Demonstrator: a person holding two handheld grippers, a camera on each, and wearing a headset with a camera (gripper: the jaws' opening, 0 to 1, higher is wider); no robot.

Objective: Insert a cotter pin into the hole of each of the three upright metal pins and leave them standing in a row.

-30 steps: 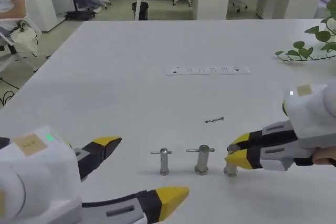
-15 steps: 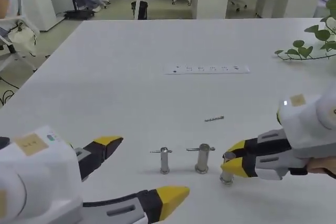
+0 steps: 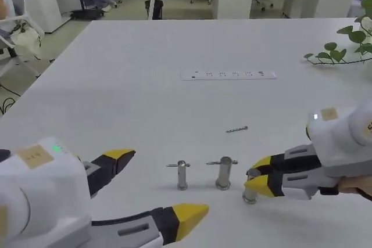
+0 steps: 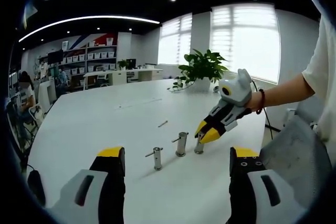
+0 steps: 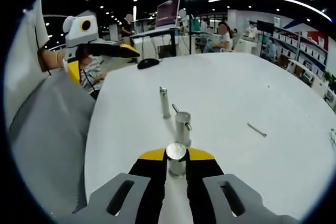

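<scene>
Three upright metal pins stand near the table's front. The left pin [image 3: 182, 176] [image 4: 157, 158] and the middle pin [image 3: 224, 173] [image 4: 181, 144] each carry a cotter pin through the top. My right gripper [image 3: 256, 175] [image 5: 176, 156] is shut on the right pin [image 3: 250, 189] [image 5: 176, 159], which sits slightly nearer to me than the other two; no cotter pin shows in it. A loose cotter pin [image 3: 236, 129] [image 5: 256, 129] lies on the table behind the row. My left gripper [image 3: 156, 185] [image 4: 177, 155] hovers open and holds nothing, left of the pins.
A white power strip [image 3: 229, 75] lies flat at mid-table. Plant leaves [image 3: 343, 47] reach in from the right edge. The white table [image 3: 116, 97] is wide, with desks, chairs and seated people beyond it.
My right gripper has drawn the right pin slightly toward me and a little closer to the middle pin. The left gripper stays put.
</scene>
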